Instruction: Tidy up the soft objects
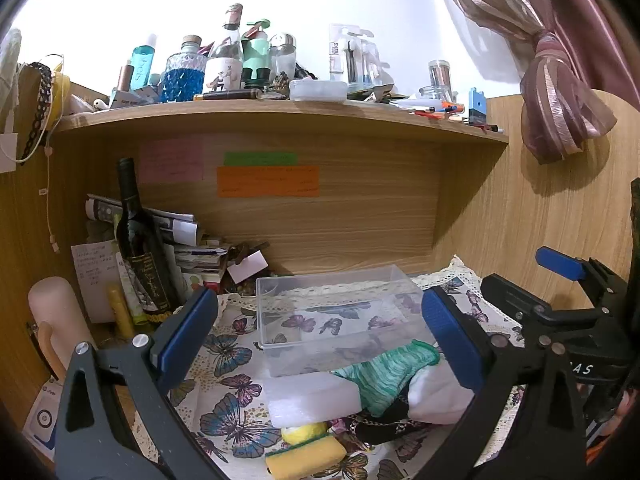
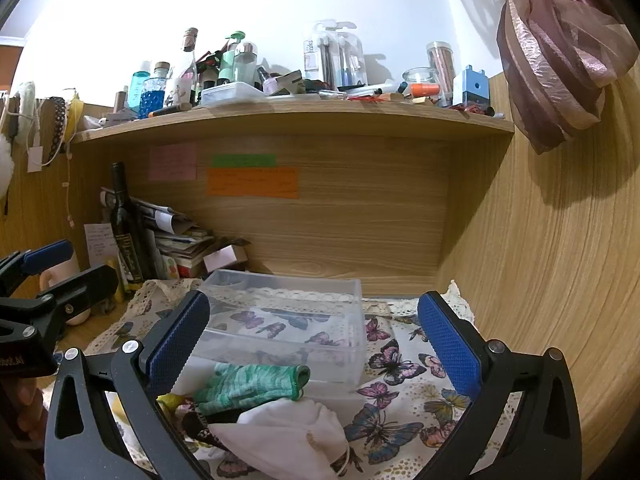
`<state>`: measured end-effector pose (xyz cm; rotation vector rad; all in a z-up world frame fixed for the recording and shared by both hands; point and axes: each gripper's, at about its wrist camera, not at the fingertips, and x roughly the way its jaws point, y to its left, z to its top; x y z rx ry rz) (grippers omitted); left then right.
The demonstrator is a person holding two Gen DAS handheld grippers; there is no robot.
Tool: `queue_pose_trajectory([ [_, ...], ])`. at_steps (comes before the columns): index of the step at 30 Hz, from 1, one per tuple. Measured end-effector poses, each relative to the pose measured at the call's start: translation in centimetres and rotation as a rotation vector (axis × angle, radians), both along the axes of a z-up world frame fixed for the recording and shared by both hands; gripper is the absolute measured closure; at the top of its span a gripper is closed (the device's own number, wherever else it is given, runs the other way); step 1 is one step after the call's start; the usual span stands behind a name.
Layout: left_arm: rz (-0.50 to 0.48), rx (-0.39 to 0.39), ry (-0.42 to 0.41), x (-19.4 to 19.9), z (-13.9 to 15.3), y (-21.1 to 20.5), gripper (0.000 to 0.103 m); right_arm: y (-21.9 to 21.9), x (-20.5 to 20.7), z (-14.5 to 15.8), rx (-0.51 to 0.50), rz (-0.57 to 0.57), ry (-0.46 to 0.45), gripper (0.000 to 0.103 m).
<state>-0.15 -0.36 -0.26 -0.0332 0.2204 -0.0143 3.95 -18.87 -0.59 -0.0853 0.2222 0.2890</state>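
Note:
A clear plastic box (image 1: 340, 312) (image 2: 288, 320) stands empty on the butterfly cloth (image 1: 228, 404) (image 2: 404, 400). In front of it lies a heap of soft things: a green knitted piece (image 1: 384, 376) (image 2: 252, 384), a white cloth (image 1: 436, 396) (image 2: 288, 436), a black patterned piece (image 1: 380, 428), a white foam block (image 1: 312, 398), a small yellow ball (image 1: 304, 432) and a yellow sponge (image 1: 306, 458). My left gripper (image 1: 320, 332) is open above the heap and holds nothing. My right gripper (image 2: 314, 336) is open over the heap and box, also holding nothing.
A dark wine bottle (image 1: 142, 240), stacked papers (image 1: 188, 248) and a pale pink cylinder (image 1: 56, 312) stand at the left of the alcove. The shelf (image 1: 280, 114) above is crowded with bottles. A wooden side wall (image 2: 560, 280) closes the right. A tied curtain (image 2: 560, 72) hangs there.

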Motion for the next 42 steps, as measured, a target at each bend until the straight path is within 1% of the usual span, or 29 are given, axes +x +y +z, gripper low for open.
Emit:
queue_pose_trajectory([
  [9, -0.007, 0.000, 0.004, 0.11, 0.37, -0.13, 0.000, 0.38, -0.28, -0.23, 0.000, 0.007, -0.001, 0.000],
  [42, -0.011, -0.005, 0.003, 0.28, 0.14, 0.26, 0.000, 0.69, -0.70, 0.13, 0.003, 0.006, -0.006, 0.000],
])
